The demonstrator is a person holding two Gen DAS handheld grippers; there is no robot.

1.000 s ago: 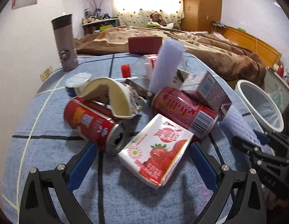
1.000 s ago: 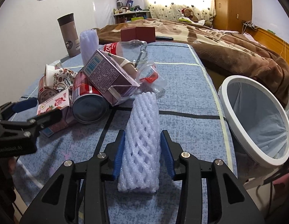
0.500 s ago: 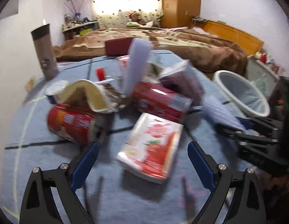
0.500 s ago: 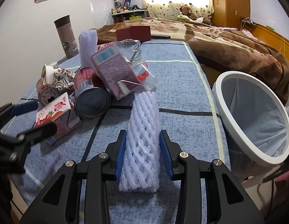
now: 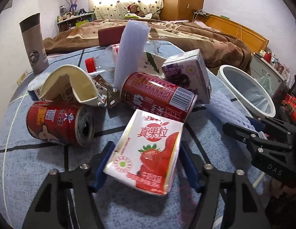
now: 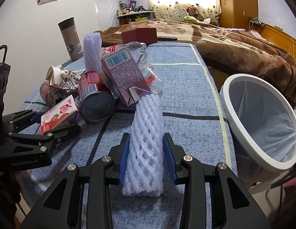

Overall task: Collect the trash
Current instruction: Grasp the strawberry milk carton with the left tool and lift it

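Observation:
My left gripper (image 5: 146, 162) is shut on a strawberry milk carton (image 5: 149, 152) at the near edge of a trash pile; the carton also shows in the right wrist view (image 6: 60, 114). My right gripper (image 6: 146, 152) is shut on a white foam net sleeve (image 6: 146, 143), also visible in the left wrist view (image 5: 226, 112). The pile holds two red cans (image 5: 157, 95) (image 5: 58, 124), a purple carton (image 5: 188, 74), a crushed paper cup (image 5: 71, 84) and an upright foam sleeve (image 5: 130, 51). The white-rimmed trash bin (image 6: 262, 118) stands off the table's right edge.
A grey tumbler (image 5: 33, 42) stands at the table's far left. A dark red box (image 6: 140, 34) sits at the far edge. A bed with a brown blanket (image 6: 233, 40) lies beyond. The blue table cloth (image 6: 186, 87) is bare between pile and bin.
My left gripper moved forward and closed its jaws onto the strawberry carton. My right gripper keeps its hold on the foam sleeve and has barely moved.

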